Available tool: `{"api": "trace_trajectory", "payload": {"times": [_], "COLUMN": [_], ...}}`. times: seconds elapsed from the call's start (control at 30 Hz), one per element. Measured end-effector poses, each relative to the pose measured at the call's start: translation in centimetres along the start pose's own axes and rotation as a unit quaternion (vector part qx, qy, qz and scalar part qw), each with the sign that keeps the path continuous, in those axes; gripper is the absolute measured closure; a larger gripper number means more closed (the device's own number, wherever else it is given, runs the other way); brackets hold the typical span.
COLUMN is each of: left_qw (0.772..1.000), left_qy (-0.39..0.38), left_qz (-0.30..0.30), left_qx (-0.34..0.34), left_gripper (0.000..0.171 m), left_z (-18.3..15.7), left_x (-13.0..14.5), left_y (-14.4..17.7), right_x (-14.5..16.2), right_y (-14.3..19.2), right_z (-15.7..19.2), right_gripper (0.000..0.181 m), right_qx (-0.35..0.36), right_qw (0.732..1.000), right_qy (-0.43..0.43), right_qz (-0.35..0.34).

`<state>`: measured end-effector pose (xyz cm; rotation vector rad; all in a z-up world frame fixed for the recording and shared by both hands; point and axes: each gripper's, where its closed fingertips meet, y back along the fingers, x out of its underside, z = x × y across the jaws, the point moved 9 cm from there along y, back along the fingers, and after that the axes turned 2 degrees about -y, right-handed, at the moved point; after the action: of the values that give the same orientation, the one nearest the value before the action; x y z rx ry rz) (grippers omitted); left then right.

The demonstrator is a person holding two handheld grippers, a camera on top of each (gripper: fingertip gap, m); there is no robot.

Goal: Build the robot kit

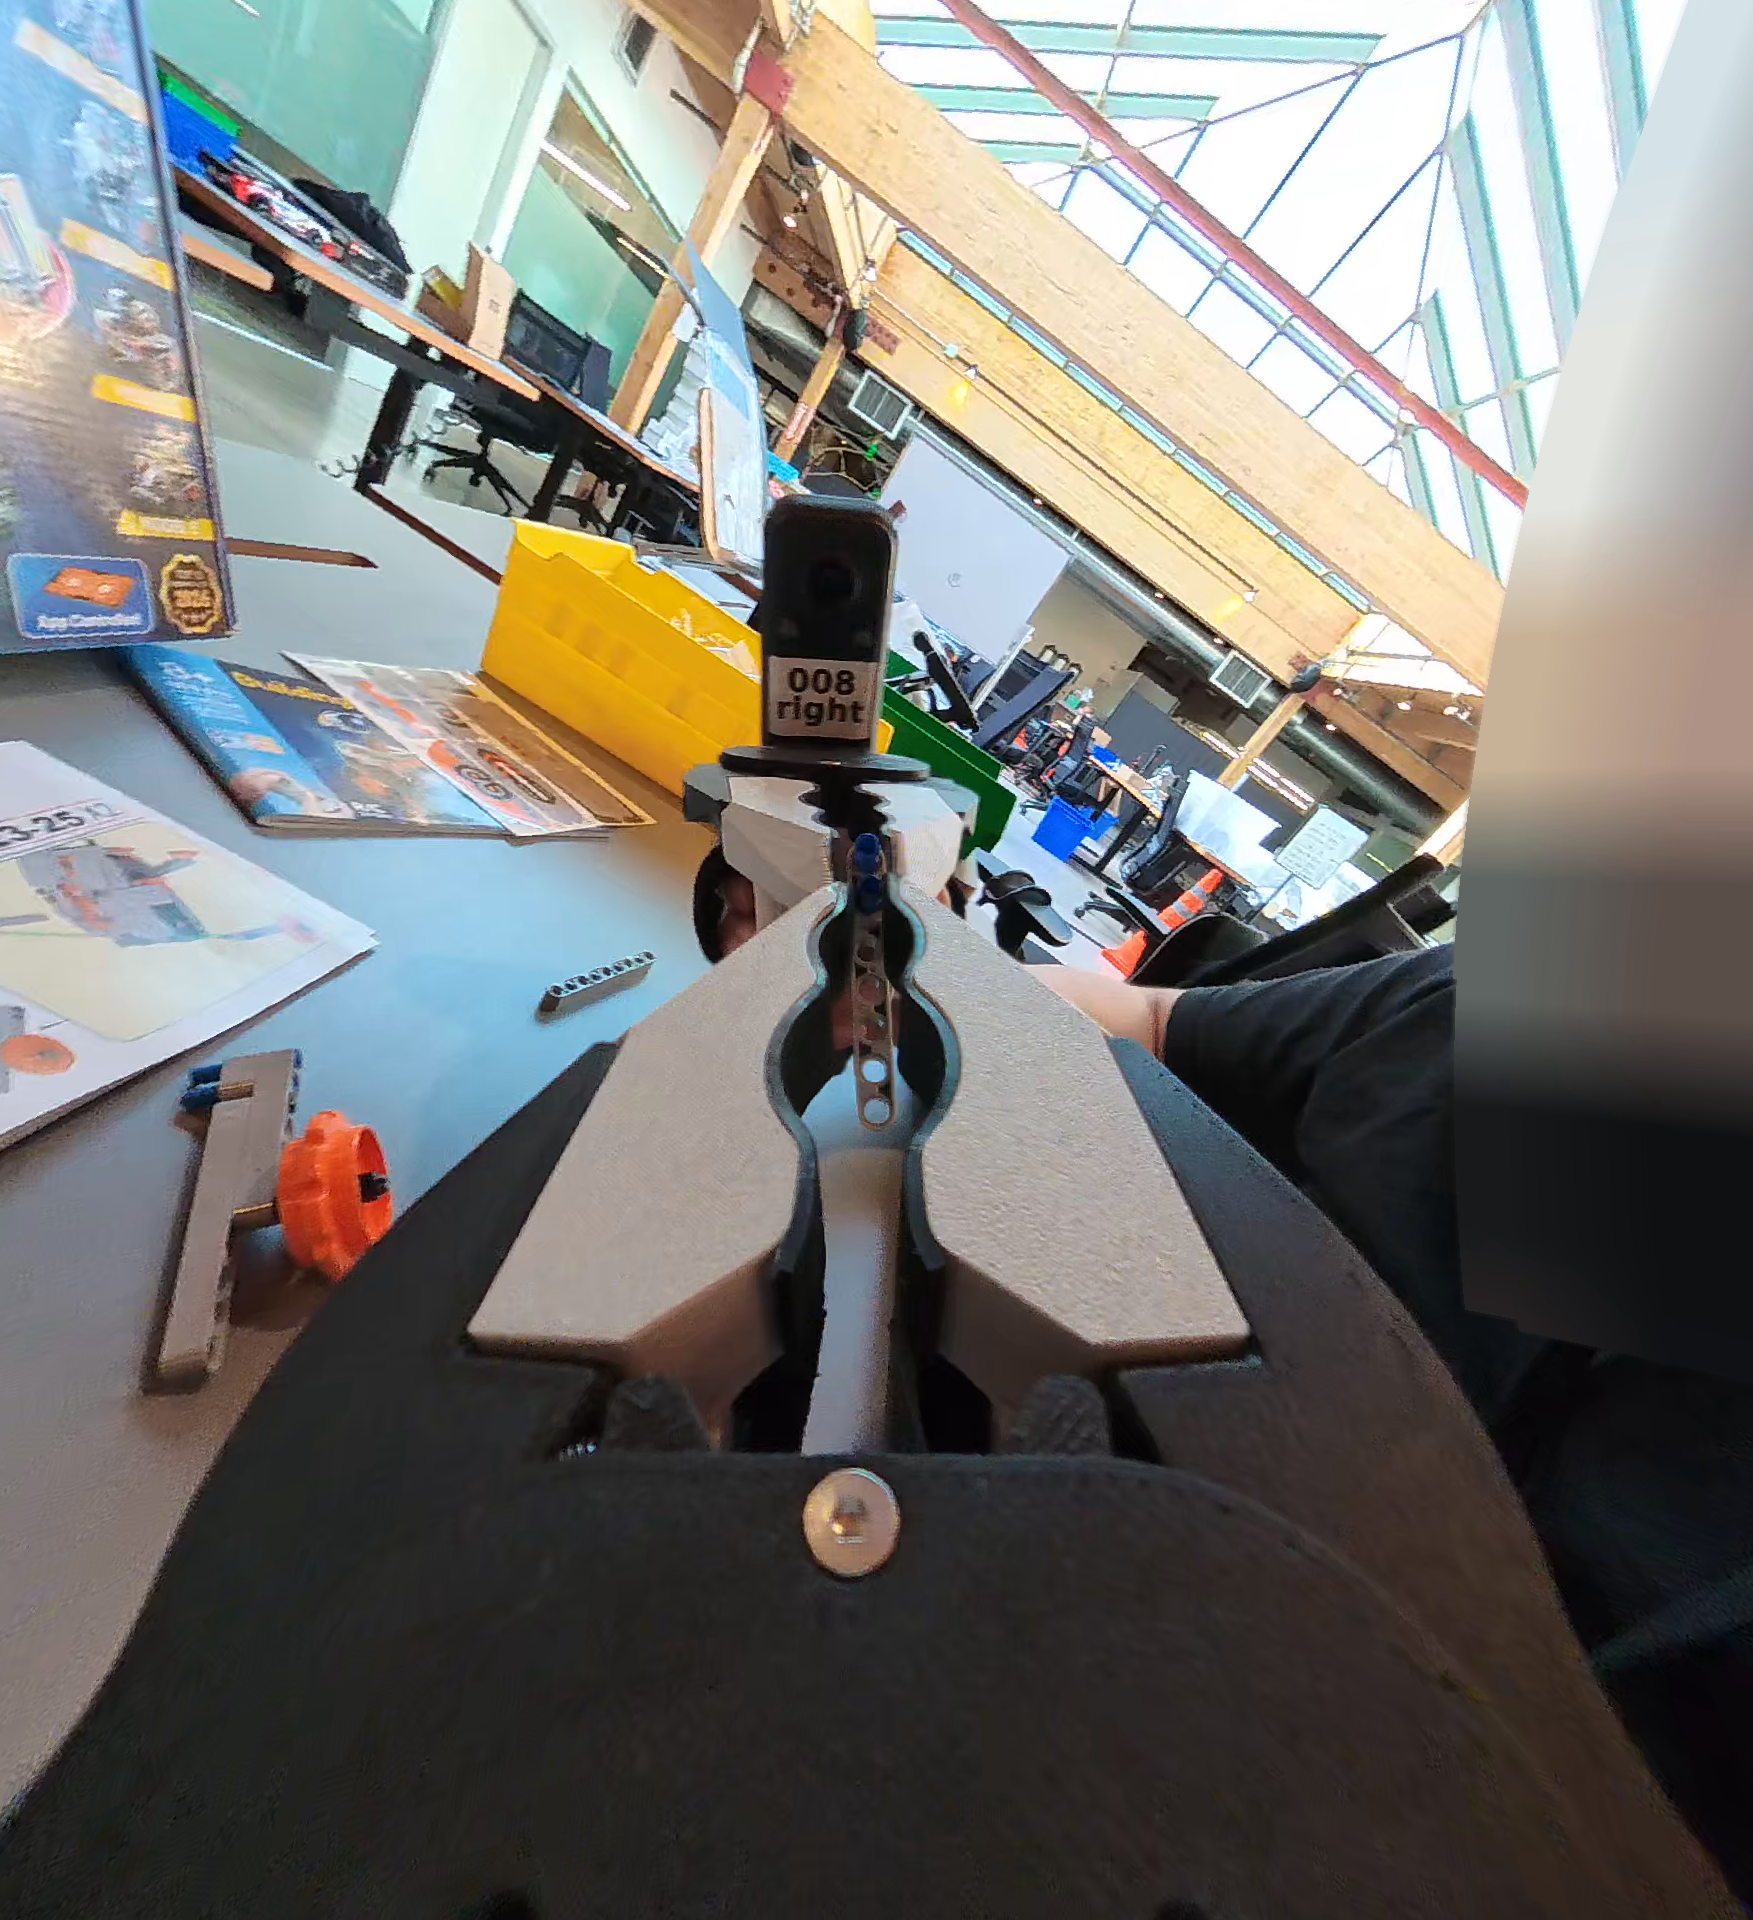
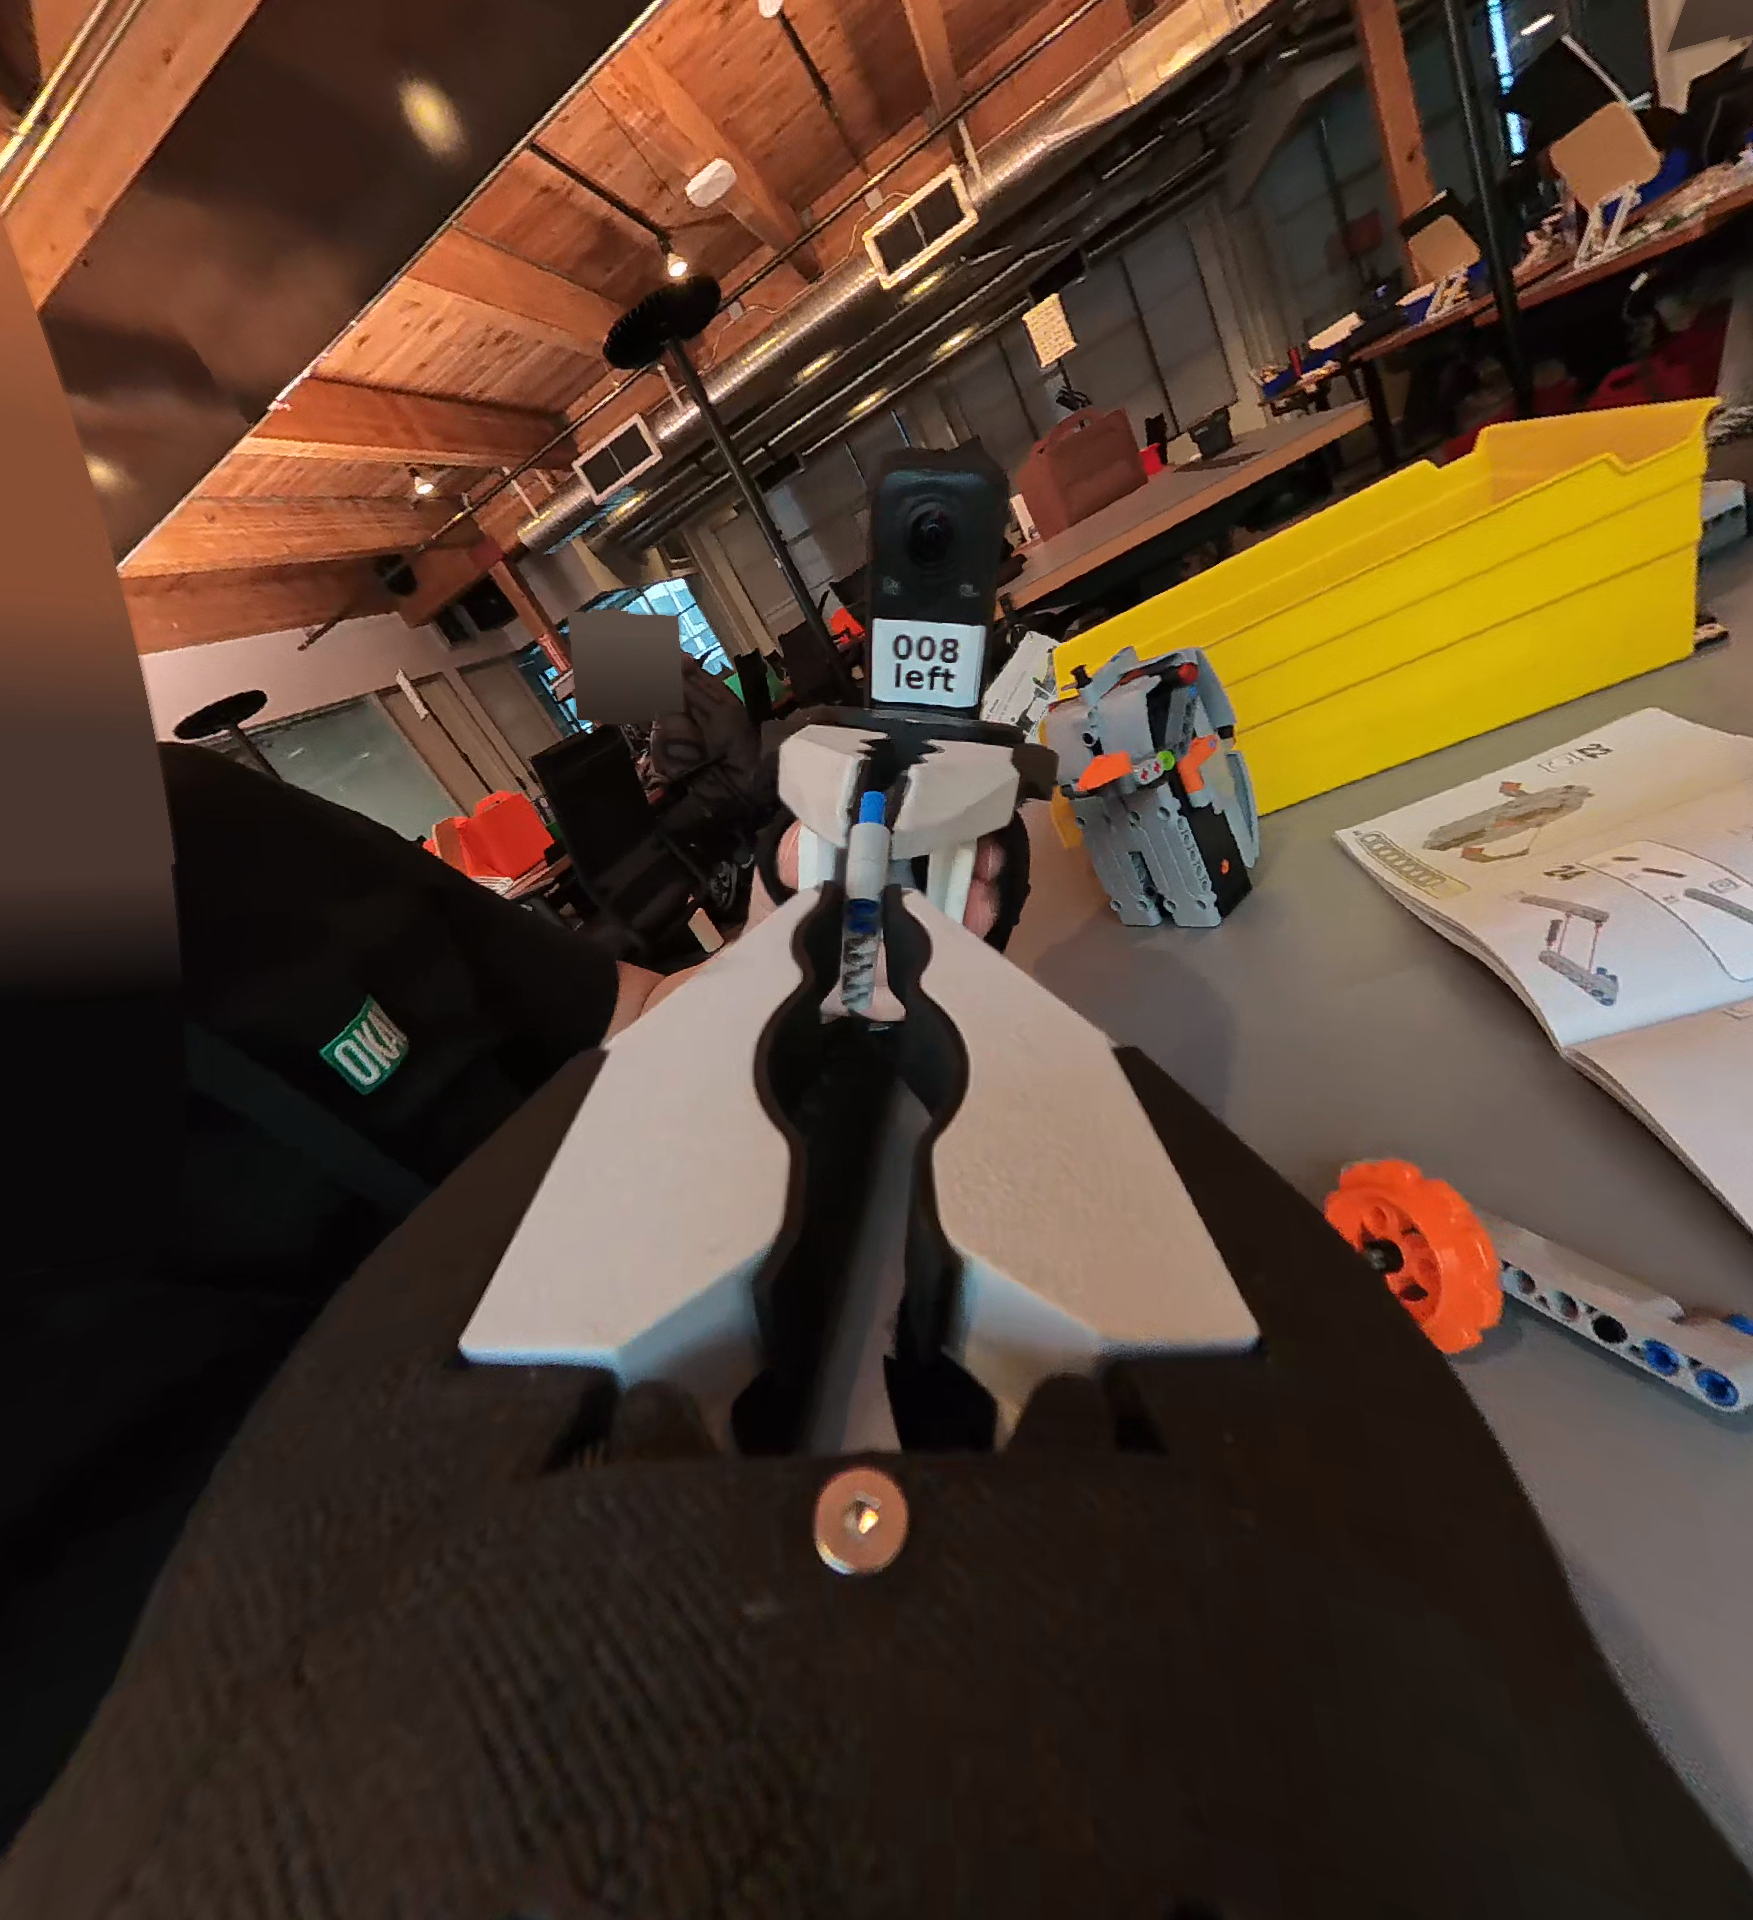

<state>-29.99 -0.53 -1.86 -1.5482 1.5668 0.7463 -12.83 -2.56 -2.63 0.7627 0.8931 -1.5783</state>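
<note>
While the two tools meet nose to nose above the table (image 1: 498,997), the left hand-held gripper (image 1: 864,914) is clamped on a grey holed beam (image 1: 870,1023), whose far end carries blue pins (image 1: 866,868). The right hand-held gripper (image 2: 867,914) faces it, closed on the same beam's far end at the pins. Both tips nearly touch. Judging from this, the thin beam could twist or slip if either tool tilts, since each grip is only at the very tip, and a dropped pin could roll away. On the table nearby lie an orange wheel (image 2: 1412,1252) fixed to another beam, an open manual (image 2: 1630,894), a yellow bin (image 2: 1423,582) and a grey model (image 2: 1152,790).
</note>
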Motion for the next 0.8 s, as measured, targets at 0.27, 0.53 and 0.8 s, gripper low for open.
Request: {"api": "trace_trajectory", "payload": {"times": [0.27,0.53,0.8], "left_qw": [0.999,0.985,0.980], "left_qy": [-0.006,-0.091,-0.082], "left_qz": [0.007,-0.081,-0.113], "left_qx": [-0.042,-0.125,-0.139], "left_gripper": [0.164,0.168,0.171], "left_z": [0.3,-0.7,-0.6], "left_x": [-0.1,-2.0,-2.4], "left_y": [0.3,2.6,3.4], "right_x": [0.6,1.1,1.1], "right_y": [0.0,2.0,3.0], "right_z": [-1.4,-5.0,-6.0], "right_gripper": [0.176,0.176,0.176], "right_qx": [-0.003,0.049,0.064], "right_qw": [0.996,0.965,0.956], "right_qy": [-0.086,-0.243,-0.268], "right_qz": [-0.019,-0.080,-0.097]}}
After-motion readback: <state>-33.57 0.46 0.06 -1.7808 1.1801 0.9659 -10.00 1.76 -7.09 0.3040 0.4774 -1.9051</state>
